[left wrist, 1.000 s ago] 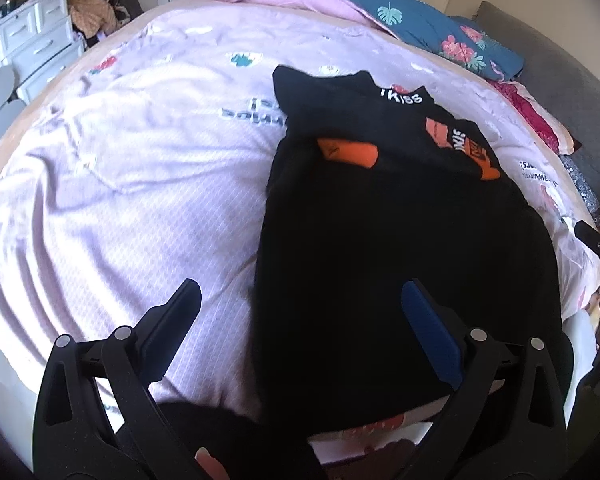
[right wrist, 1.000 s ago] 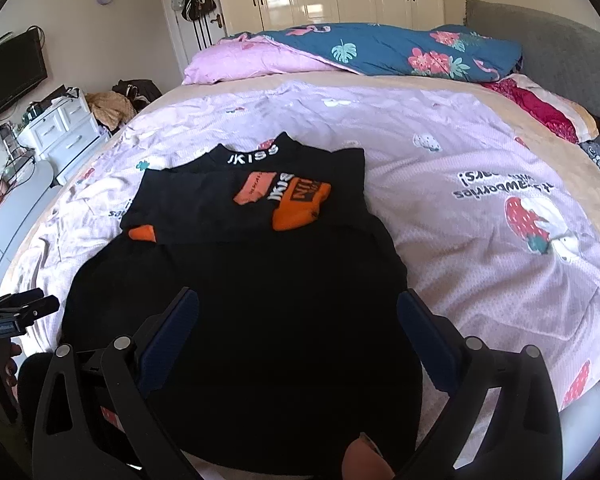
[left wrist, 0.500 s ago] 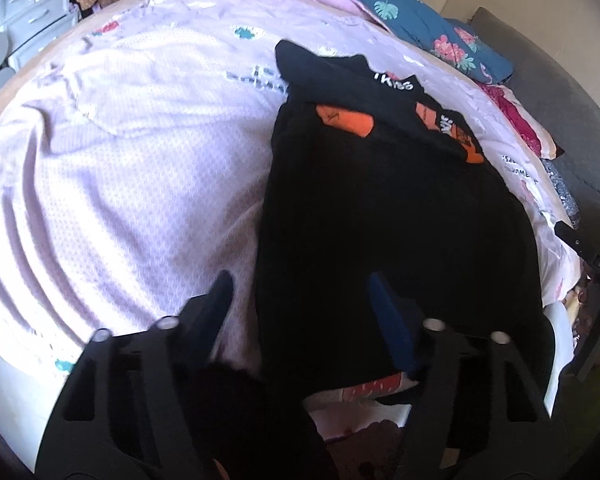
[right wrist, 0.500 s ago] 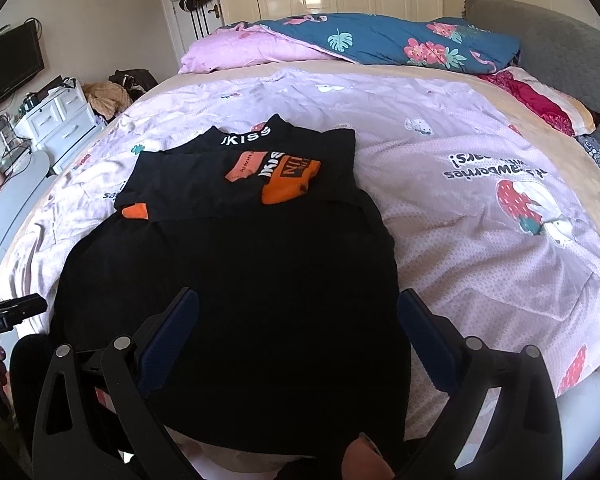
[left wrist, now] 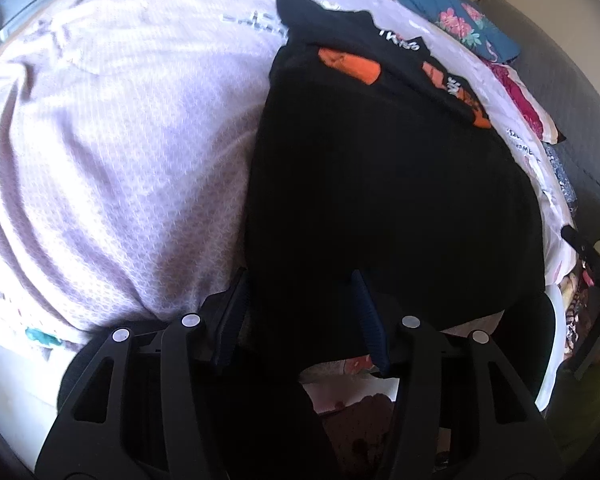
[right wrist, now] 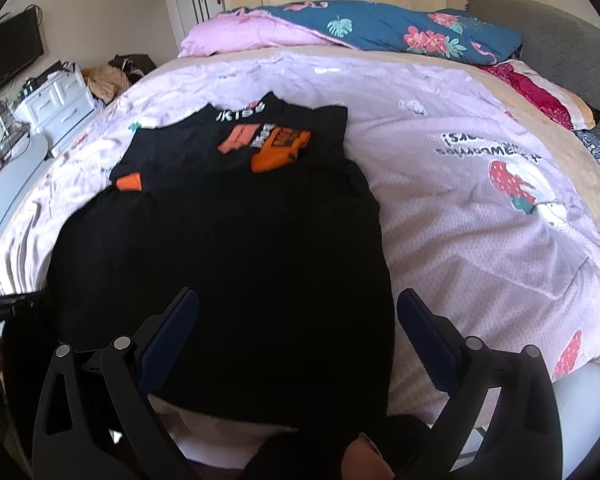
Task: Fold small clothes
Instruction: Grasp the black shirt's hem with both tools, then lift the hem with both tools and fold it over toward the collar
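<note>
Since the earlier frames, the left gripper point(left wrist: 300, 300) has narrowed from wide open to a partial gap and dropped to the near left corner of the black garment point(left wrist: 388, 184), its fingers straddling the hem; whether they pinch the cloth I cannot tell. The right gripper point(right wrist: 298, 320) stays wide open, holding nothing, above the near hem of the black garment point(right wrist: 228, 264). That garment lies flat on the pink bedsheet point(right wrist: 480, 216), overlapping a black shirt with orange print point(right wrist: 260, 140) farther up the bed, near the floral duvet point(right wrist: 400, 28).
</note>
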`<state>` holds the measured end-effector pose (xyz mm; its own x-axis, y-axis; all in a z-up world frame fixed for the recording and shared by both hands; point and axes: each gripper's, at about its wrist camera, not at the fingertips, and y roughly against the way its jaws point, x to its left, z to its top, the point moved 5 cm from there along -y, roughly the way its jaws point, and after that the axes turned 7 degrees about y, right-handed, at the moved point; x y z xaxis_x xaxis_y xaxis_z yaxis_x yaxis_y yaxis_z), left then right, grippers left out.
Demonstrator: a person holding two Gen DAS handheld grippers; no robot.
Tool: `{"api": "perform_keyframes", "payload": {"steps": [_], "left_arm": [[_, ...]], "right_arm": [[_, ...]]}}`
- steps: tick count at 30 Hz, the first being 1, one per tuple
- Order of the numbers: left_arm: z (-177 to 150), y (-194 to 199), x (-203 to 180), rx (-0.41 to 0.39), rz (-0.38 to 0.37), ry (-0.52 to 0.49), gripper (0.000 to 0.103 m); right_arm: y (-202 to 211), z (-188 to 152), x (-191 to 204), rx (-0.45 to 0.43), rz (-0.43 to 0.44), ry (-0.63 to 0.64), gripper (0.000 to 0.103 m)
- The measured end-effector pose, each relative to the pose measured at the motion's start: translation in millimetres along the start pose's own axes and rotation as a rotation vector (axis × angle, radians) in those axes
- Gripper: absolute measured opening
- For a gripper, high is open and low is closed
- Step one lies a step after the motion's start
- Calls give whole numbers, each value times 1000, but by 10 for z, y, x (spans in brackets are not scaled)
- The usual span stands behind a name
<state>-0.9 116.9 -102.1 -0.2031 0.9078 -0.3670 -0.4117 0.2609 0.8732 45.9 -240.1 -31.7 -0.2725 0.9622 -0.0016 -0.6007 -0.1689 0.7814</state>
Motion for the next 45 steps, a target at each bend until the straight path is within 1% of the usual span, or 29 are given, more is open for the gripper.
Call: {"api": "perform_keyframes", "payload": {"steps": [3, 5, 6, 7, 8, 10, 12, 15, 17, 19, 21, 23, 24, 25, 26, 28, 30, 32, 38, 43, 45], "left_arm": [[-14, -24, -6, -1, 8, -7, 43], [-5, -40, -3, 0, 5, -2, 33], [4, -52, 2, 1, 5, 1, 26], [10, -63, 13, 1, 2, 5, 21], [14, -67, 18, 2, -3, 8, 19], [21, -62, 24, 0, -13, 13, 9], [29, -32, 22, -14, -21, 15, 5], [46, 43, -10, -43, -22, -2, 3], [66, 101, -40, -62, -27, -13, 3], [89, 169, -67, -83, -31, -21, 2], [115, 249, -80, -109, -34, -28, 2], [127, 308, -81, -125, -43, -28, 2], [141, 349, -84, -136, -48, -28, 2], [154, 368, -95, -141, -50, -29, 2], [166, 387, -93, -147, -51, -29, 2], [186, 421, -99, -159, -57, -29, 2], [203, 458, -90, -168, -63, -29, 2], [222, 493, -95, -178, -67, -31, 2], [332, 601, -135, -216, -86, -23, 2], [460, 705, -171, -255, -101, -14, 2], [518, 746, -193, -270, -106, -13, 2]], "right_arm": [[-2, -110, -23, 29, 16, 5, 99], [-2, -207, -57, 53, 28, 8, 99], [-1, -247, -71, 62, 27, 11, 99], [-1, -302, -99, 74, 28, 12, 99], [-7, -332, -114, 81, 31, 9, 99], [-23, -417, -158, 106, 50, 0, 99], [-44, -482, -181, 128, 70, -9, 98], [-84, -571, -206, 157, 85, -16, 96], [-119, -613, -214, 176, 91, -22, 77], [-172, -658, -225, 199, 95, -30, 74], [-226, -708, -223, 220, 93, -26, 67], [-252, -740, -203, 233, 99, -18, 49], [-258, -758, -176, 237, 100, -3, 44], [-258, -759, -159, 237, 99, 6, 28], [-247, -753, -149, 230, 96, 10, 13], [-206, -714, -170, 206, 94, 4, 10], [-123, -649, -185, 164, 107, 2, 9], [-1, -533, -204, 105, 120, -3, 9], [358, -92, -306, -84, 162, -41, 9], [535, 235, -439, -208, 151, -79, 9], [575, 322, -494, -242, 148, -99, 9]]}}
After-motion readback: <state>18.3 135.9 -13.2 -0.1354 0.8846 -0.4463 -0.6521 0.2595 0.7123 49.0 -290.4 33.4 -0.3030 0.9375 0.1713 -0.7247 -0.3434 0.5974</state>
